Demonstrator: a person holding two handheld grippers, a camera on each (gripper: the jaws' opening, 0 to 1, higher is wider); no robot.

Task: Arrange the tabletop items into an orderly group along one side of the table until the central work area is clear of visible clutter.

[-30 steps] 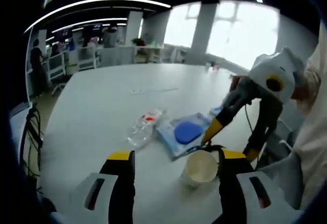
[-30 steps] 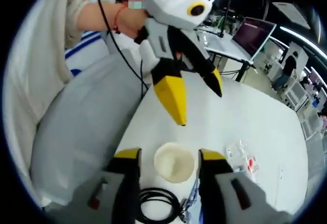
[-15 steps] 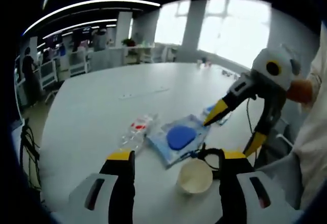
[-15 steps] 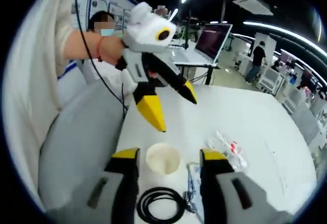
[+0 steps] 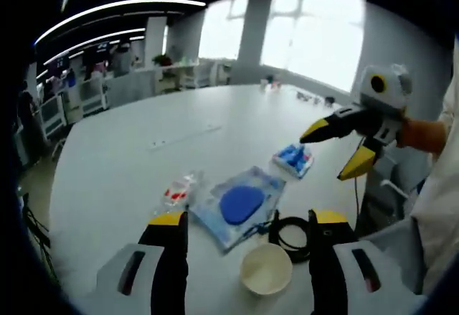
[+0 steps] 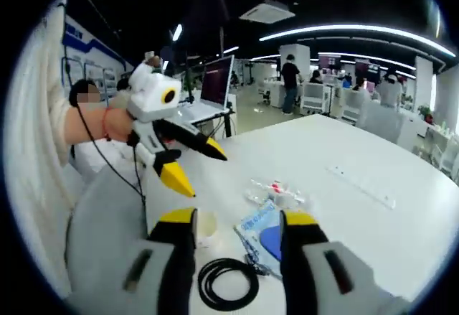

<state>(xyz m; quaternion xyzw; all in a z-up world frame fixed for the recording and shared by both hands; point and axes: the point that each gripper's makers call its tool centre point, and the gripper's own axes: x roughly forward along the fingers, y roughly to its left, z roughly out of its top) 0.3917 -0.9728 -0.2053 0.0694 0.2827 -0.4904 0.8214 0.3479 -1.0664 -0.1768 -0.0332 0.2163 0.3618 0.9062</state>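
Note:
A cream paper cup (image 5: 266, 268) stands on the white table (image 5: 129, 157) between my left gripper's (image 5: 247, 223) open, empty jaws, with a coiled black cable (image 5: 290, 230) just behind it. Further out lie a blue pouch with a blue disc (image 5: 240, 204), a clear wrapped item with a red label (image 5: 176, 193) and a small blue packet (image 5: 292, 158). My right gripper (image 5: 324, 156) hovers open above the small packet. In the right gripper view, the cup (image 6: 206, 225), cable (image 6: 228, 283), pouch (image 6: 262, 237) and clear item (image 6: 276, 193) lie around my open right gripper (image 6: 237, 218). The left gripper (image 6: 201, 174) hangs open above the cup.
A thin white strip (image 6: 362, 184) lies out on the table's middle. A laptop (image 6: 215, 82) stands on a desk past the table edge. Desks, chairs and people fill the far room. A person's sleeve (image 5: 437, 207) is at the right.
Both grippers have lifted and drawn back from the cup, staying open. The right gripper now hangs further from the cup, over the small blue packet. The table items lie unmoved.

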